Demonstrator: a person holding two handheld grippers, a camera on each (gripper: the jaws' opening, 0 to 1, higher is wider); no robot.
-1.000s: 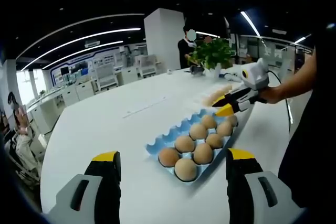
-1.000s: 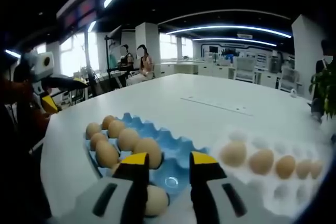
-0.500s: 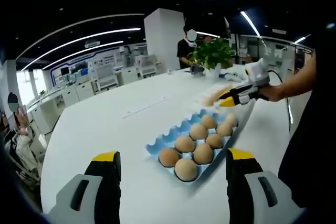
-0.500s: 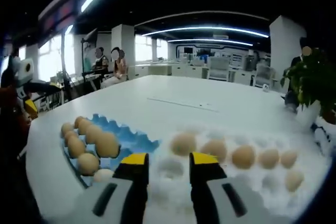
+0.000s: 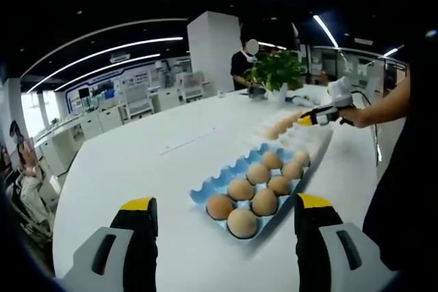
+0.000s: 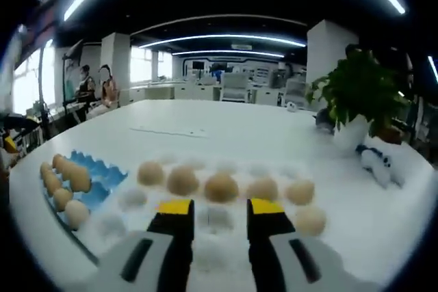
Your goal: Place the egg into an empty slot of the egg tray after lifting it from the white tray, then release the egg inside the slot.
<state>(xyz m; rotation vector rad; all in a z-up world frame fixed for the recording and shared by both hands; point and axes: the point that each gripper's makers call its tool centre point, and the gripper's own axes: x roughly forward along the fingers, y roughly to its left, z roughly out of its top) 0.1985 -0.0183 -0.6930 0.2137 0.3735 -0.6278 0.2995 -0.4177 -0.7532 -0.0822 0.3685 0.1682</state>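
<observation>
Tan oval eggs (image 6: 221, 187) are sitting in the white moulded tray (image 6: 205, 244), beside the blue egg tray (image 5: 254, 184). Right gripper (image 6: 220, 208) is hovering empty, jaws narrowly parted; left gripper (image 5: 226, 204) is idling wide. Risk: narrow jaws striking or cracking an egg.

Blue egg tray (image 5: 217, 189), tan-brown eggs (image 5: 242, 221), white tray (image 6: 205, 241), white table (image 5: 137, 169), yellow-tipped grey fingers (image 6: 175, 207), green plant (image 6: 359, 90)

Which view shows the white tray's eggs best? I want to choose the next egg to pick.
The right gripper view: the white tray lies right ahead of the right gripper, its eggs spread in a row. In the left gripper view it sits far off behind the blue egg tray, eggs tiny.
</observation>
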